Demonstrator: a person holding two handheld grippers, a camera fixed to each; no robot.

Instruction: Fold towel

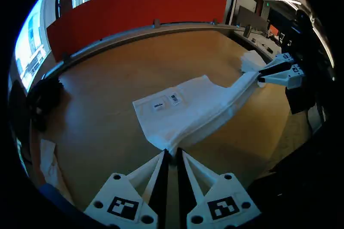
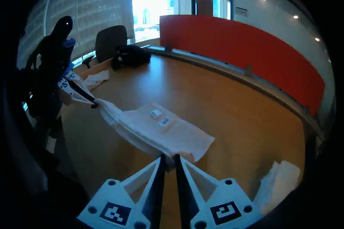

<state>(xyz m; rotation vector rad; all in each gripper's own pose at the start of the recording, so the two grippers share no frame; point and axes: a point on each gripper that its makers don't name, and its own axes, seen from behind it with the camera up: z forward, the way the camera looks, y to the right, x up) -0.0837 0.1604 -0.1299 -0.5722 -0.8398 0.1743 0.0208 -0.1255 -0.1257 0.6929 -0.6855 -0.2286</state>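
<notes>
A white towel (image 1: 189, 108) lies partly on the wooden table (image 1: 129, 78), with two small labels facing up. One corner is pinched in my left gripper (image 1: 172, 154), which is shut on it at the near edge. The opposite corner is lifted and stretched toward my right gripper (image 1: 259, 78), also shut on the cloth. In the right gripper view the same towel (image 2: 159, 132) runs from my right gripper (image 2: 168, 160) across to my left gripper (image 2: 92, 102), held by a dark-sleeved arm.
A folded white cloth (image 1: 251, 60) sits near the table's far right edge, seen again as a white cloth (image 2: 277, 181). Another white cloth (image 2: 96, 78), a black bag (image 2: 129, 55) and a chair (image 2: 109, 40) are at the table's end. A red partition (image 1: 137, 10) backs the table.
</notes>
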